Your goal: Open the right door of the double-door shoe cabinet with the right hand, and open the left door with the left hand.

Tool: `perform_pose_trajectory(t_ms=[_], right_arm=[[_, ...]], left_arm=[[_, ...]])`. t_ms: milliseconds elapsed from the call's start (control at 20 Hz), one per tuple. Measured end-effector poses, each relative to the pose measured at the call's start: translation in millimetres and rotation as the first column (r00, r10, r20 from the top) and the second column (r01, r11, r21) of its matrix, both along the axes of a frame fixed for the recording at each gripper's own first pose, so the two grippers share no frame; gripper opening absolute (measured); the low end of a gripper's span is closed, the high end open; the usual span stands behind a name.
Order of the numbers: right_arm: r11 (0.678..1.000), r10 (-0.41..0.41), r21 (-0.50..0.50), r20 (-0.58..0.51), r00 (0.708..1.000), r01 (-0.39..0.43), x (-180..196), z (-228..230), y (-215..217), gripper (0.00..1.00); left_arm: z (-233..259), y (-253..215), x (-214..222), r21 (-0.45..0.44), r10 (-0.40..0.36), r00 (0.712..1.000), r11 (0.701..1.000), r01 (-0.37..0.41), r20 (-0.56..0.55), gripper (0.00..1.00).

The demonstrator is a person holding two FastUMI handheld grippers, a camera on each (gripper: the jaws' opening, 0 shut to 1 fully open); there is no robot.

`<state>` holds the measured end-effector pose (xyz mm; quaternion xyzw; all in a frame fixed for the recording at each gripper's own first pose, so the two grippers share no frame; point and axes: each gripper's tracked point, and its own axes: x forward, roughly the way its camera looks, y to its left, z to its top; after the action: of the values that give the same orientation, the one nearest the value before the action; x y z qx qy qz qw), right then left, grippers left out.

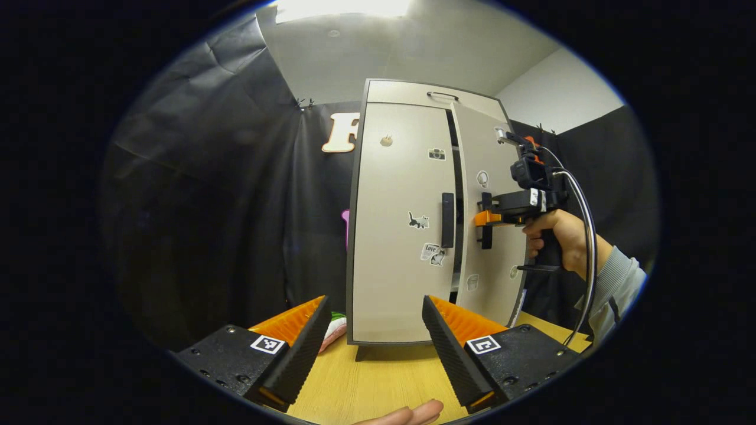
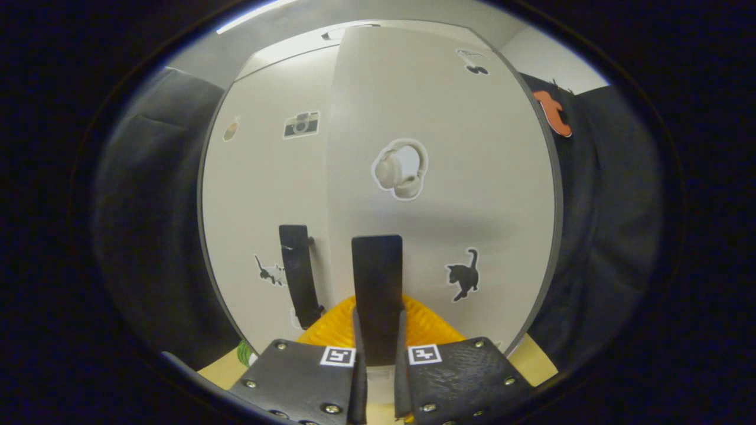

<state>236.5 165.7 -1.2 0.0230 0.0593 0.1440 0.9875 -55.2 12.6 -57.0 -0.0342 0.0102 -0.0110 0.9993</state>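
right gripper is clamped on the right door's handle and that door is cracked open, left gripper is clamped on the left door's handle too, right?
Not quite. The left gripper is open and hangs short of the cabinet, touching nothing; the left door's handle is free, as the left gripper view shows. The rest holds: the right gripper is shut on the right door's handle, and the right door is ajar.

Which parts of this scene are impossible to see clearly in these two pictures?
- Cabinet interior: in the left gripper view, a dark slit between the left door and the right door; contents hidden.
- Right door's handle: its lower end is hidden between the right gripper fingers.
- Green object behind the left gripper: mostly hidden, unidentifiable.
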Motion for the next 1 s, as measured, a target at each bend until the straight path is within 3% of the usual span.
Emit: perform_pose_trajectory(t_ms=[300,550,1000], right_arm=[[0.999,0.041,0.001,-0.001,0.999,-0.041,-13,3,-8,0.18],[0.998,0.067,-0.004,0.009,0.998,-0.067,-20,6,-16,0.18],[0.997,0.08,-0.006,0.025,0.996,-0.08,-29,10,-33,0.18]], left_arm=[[2,-12,-7,-0.006,-0.043,0.999,0.999,0.043,0.01,0.96],[1,-9,-8,-0.015,-0.031,0.999,0.999,0.031,0.009,0.93],[-2,-8,-3,-0.029,-0.027,1.0,0.999,0.027,-0.005,0.96]])
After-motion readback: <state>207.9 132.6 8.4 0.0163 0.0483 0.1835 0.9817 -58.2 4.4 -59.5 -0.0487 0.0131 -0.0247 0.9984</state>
